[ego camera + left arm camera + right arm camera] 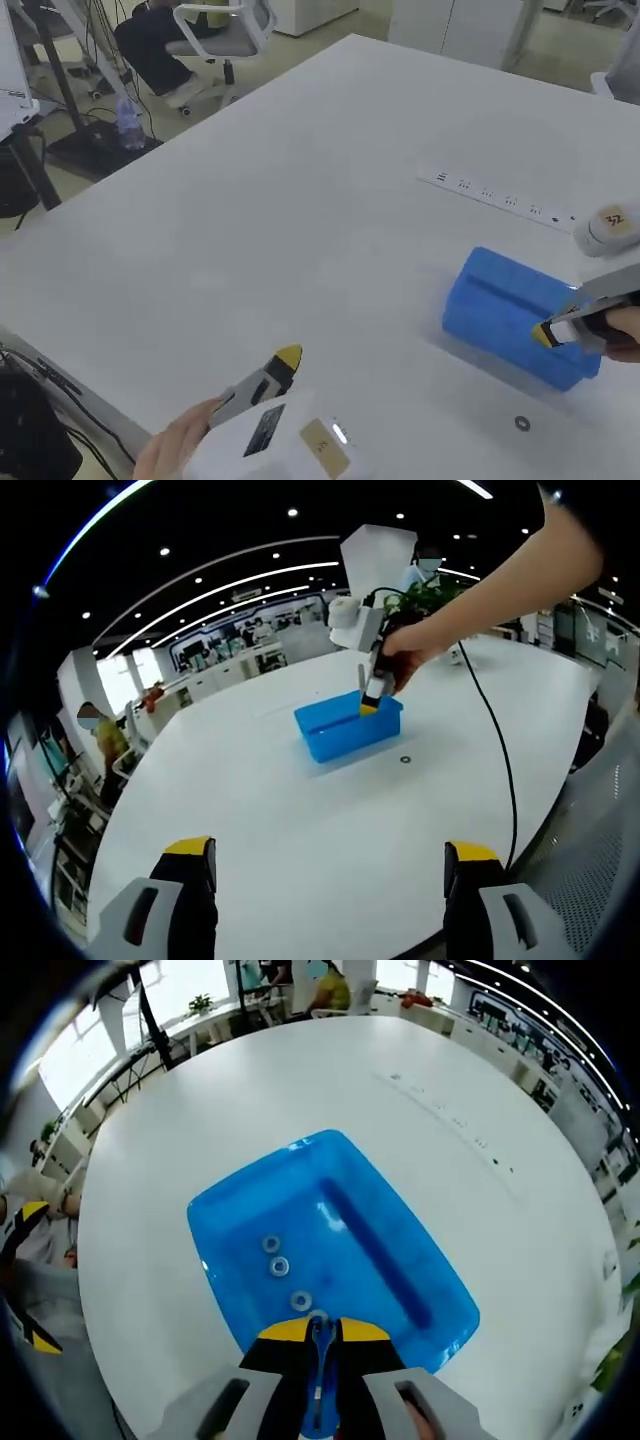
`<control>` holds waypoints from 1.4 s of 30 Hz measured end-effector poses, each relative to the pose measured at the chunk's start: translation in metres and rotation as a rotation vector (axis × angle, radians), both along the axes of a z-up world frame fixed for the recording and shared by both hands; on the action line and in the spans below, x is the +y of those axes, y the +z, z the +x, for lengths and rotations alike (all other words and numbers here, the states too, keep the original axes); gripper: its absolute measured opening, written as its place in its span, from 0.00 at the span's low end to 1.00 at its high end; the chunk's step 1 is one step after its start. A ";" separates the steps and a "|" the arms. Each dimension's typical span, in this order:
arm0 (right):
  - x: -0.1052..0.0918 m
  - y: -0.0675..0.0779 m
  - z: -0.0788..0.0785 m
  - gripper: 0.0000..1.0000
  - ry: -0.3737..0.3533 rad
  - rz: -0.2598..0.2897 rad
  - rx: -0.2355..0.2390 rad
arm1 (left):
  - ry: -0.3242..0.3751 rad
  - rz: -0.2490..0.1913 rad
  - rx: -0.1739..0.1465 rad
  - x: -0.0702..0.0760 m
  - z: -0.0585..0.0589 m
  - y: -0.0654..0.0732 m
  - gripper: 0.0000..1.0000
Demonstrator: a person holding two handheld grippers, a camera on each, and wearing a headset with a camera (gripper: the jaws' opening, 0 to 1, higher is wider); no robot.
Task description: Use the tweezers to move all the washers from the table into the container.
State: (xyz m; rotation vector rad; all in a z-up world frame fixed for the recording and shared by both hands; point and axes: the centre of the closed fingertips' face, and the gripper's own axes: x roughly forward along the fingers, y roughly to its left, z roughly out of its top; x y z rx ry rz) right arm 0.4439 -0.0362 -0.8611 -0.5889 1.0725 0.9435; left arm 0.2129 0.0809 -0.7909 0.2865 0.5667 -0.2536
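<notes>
A blue translucent rectangular plastic container [400,1250] is set open on the white surface [300,200], with three small metal ring washers [279,1266] lying flat inside. One further washer [522,424] is left on the surface nearby. Thin metal tweezers [318,1380] are clamped in the right gripper [322,1330], tips over the container's near rim.

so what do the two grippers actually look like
They match: the left gripper and the right gripper each have two black jaws with yellow tips, set on grey bases. In the left gripper view, a thin black cable trails from the right one, whose upper body is white.
</notes>
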 end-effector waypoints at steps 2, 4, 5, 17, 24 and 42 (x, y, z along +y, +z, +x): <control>0.001 0.001 -0.002 0.05 0.001 -0.002 0.000 | 0.004 -0.002 -0.001 0.001 0.000 0.000 0.97; -0.001 0.004 -0.003 0.05 0.003 -0.001 -0.005 | 0.008 -0.001 -0.002 0.001 0.001 0.000 0.97; -0.001 0.006 -0.002 0.05 0.004 0.002 -0.008 | 0.009 -0.002 -0.004 0.002 0.001 0.001 0.97; -0.002 0.026 -0.003 0.05 -0.033 0.064 -0.006 | 0.018 0.021 -0.019 0.005 0.002 0.002 0.96; -0.004 0.050 -0.024 0.05 -0.002 0.102 -0.017 | 0.018 0.023 -0.025 0.005 0.002 0.003 0.96; -0.024 0.029 -0.091 0.05 0.051 0.116 0.033 | 0.020 0.029 -0.022 0.006 0.003 0.002 0.96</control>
